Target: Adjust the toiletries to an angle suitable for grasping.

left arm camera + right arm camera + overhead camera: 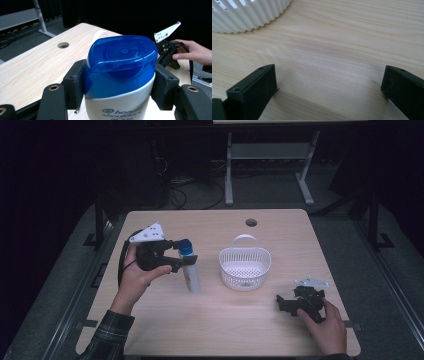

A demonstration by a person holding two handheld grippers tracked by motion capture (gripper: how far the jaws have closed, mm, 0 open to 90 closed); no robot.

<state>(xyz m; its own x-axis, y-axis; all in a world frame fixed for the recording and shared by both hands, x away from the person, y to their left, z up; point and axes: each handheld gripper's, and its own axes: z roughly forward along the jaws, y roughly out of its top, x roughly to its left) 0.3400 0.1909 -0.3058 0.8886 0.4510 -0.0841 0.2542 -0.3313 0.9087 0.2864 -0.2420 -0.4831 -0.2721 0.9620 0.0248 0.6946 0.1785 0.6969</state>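
Your forearms frame the high view: left gripper (181,256) clamped on the shampoo bottle (190,270), left of the basket (245,267). Left gripper view: pads squeeze below its blue cap (122,53). Right gripper view: jaws apart, idle on the table (337,45). Carry the bottle over the basket next.

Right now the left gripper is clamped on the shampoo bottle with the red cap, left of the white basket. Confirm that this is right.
Not quite: the cap is blue, not red, as the left gripper view shows. The left gripper is clamped on the shampoo bottle, left of the white basket.
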